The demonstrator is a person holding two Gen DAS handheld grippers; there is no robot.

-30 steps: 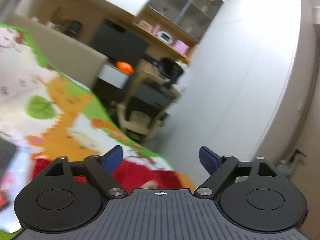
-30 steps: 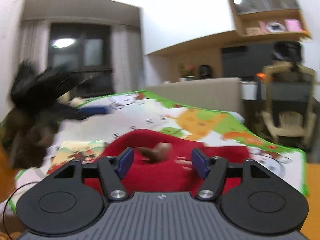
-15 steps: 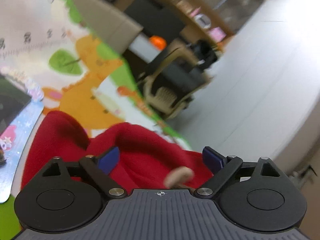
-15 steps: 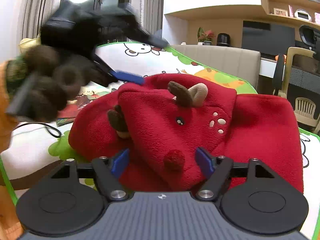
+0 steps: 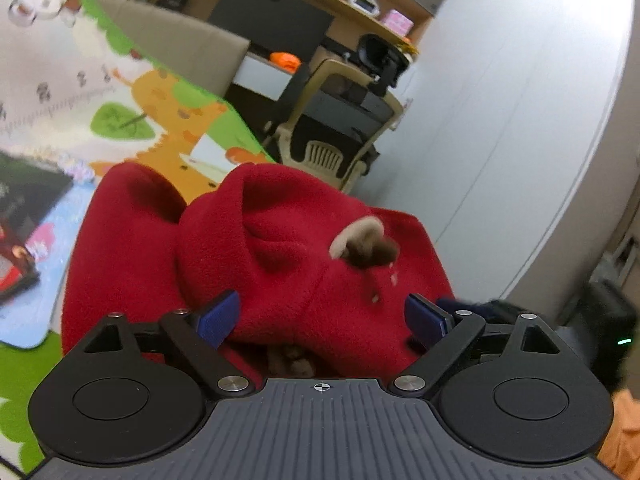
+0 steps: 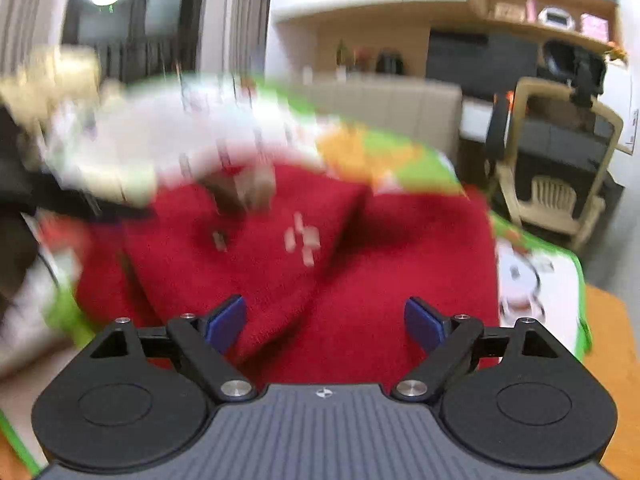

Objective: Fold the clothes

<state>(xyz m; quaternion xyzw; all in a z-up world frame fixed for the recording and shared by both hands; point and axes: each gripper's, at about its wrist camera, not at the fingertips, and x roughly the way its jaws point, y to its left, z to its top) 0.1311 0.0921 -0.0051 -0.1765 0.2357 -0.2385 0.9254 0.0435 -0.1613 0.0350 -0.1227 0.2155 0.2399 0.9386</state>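
A red fleece hooded garment [image 5: 288, 248] with brown and cream antlers [image 5: 362, 246] lies bunched on a cartoon play mat [image 5: 132, 120]. My left gripper [image 5: 326, 316] is open, its blue pads on either side of the hood's near edge without clamping it. In the right wrist view the same red garment [image 6: 380, 280] spreads across the mat, badly blurred. My right gripper [image 6: 326, 322] is open just above the cloth, with the hood's fold between its pads. The other gripper shows as a dark shape [image 5: 496, 308] at the right of the left wrist view.
A beige office chair [image 5: 340, 128] stands past the mat's far edge, with a white wall [image 5: 500, 120] beside it. Picture books [image 5: 24, 216] lie on the mat left of the garment. A beige sofa back [image 6: 392, 108] and shelves are behind. Wooden floor [image 6: 612, 360] shows at right.
Both grippers have dropped closer to the red garment. The left view swung from the room onto the hood. The right view is now blurred by fast motion.
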